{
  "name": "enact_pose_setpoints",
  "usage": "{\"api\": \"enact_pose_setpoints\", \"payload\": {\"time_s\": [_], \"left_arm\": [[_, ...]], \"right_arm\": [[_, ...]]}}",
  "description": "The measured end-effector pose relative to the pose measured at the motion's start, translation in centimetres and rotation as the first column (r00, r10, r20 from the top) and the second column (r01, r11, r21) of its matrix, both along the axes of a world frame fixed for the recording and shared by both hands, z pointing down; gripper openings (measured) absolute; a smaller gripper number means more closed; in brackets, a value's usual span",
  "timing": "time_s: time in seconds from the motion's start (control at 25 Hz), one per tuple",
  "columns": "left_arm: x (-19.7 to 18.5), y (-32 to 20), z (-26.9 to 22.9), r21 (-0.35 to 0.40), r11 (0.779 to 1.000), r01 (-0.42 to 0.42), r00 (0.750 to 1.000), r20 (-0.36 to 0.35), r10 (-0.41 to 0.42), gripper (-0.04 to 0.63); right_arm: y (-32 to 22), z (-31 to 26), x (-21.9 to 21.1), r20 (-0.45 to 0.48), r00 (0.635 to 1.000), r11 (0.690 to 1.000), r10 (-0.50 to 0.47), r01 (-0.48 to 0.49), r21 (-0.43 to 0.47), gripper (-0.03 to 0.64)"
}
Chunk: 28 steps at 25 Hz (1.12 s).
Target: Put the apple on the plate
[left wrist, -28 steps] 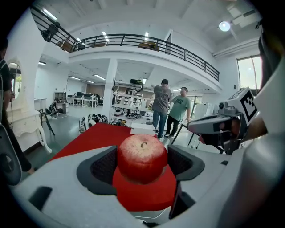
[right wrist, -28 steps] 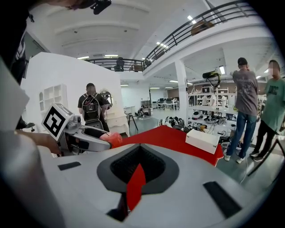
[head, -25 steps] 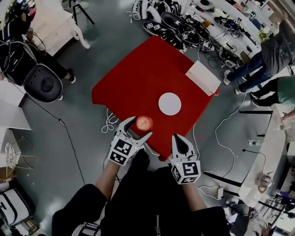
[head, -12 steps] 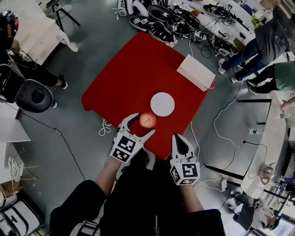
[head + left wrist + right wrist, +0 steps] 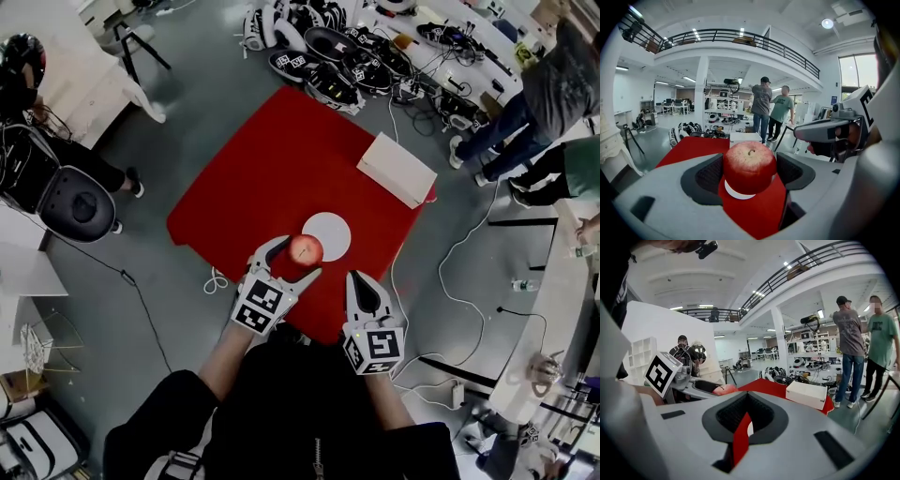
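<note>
Apple [image 5: 305, 249], red with a short stem, clamped between the two jaws of the left claw [image 5: 303, 255], stem up. In the left gripper view the dark pads press on the apple from both sides. Grip looks firm and centred.

Position in the head view: lower centre of the frame, overlapping the lower-left rim of the plate [image 5: 333, 232]. In the left gripper view a white arc of the plate shows directly beneath the fruit, with red cloth around it. Whether the apple touches the plate cannot be told.

Plate: white, round, flat, lying on the red tabletop [image 5: 272, 169] toward its lower corner.

Right claw [image 5: 361, 278]: just right of the left one, at the lower edge of the tabletop. Jaws drawn together with only a thin slit between them, through which red cloth shows. Nothing is gripped.

White box [image 5: 396, 169]: on the right-hand edge of the tabletop, above and right of the plate, well apart from it.

Surroundings: grey floor. Heap of black-and-white gear and cables [image 5: 328, 52] at upper centre, just beyond the far corner of the tabletop. Two people standing [image 5: 548, 94] at the upper right. Black chair [image 5: 80, 202] at the left edge.
</note>
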<state>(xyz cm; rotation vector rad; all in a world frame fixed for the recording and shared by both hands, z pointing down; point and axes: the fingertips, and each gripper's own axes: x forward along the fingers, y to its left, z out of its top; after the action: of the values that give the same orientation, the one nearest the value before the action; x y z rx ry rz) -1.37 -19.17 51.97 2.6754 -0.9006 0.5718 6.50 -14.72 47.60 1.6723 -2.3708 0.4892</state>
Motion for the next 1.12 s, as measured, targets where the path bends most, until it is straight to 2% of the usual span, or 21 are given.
{"api": "enact_pose_setpoints", "payload": {"time_s": [0.4,0.6,0.92,1.12], "left_arm": [[2.4,-4.0,1.0,-0.037,0.999,0.039,0.999,0.015,-0.039,0.362],[3.3,-5.3,2.1,-0.046,0.998,0.044,0.998,0.046,-0.042,0.362],[4.6,-5.6,3.4,-0.061,0.998,0.033,0.998,0.054,-0.03,0.362],[5.1,-6.0,3.7,-0.036,0.999,0.028,0.998,0.063,-0.026,0.362]], "right_arm": [[-4.9,0.7,1.5,0.017,0.997,0.997,-0.07,0.071,-0.033,0.008],[-6.5,1.3,2.1,0.024,0.996,0.995,-0.09,0.091,-0.051,0.008],[-6.8,2.3,3.0,0.032,0.995,0.993,-0.092,0.094,-0.074,0.008],[-6.7,2.3,3.3,0.029,0.996,0.993,-0.087,0.089,-0.084,0.008]]}}
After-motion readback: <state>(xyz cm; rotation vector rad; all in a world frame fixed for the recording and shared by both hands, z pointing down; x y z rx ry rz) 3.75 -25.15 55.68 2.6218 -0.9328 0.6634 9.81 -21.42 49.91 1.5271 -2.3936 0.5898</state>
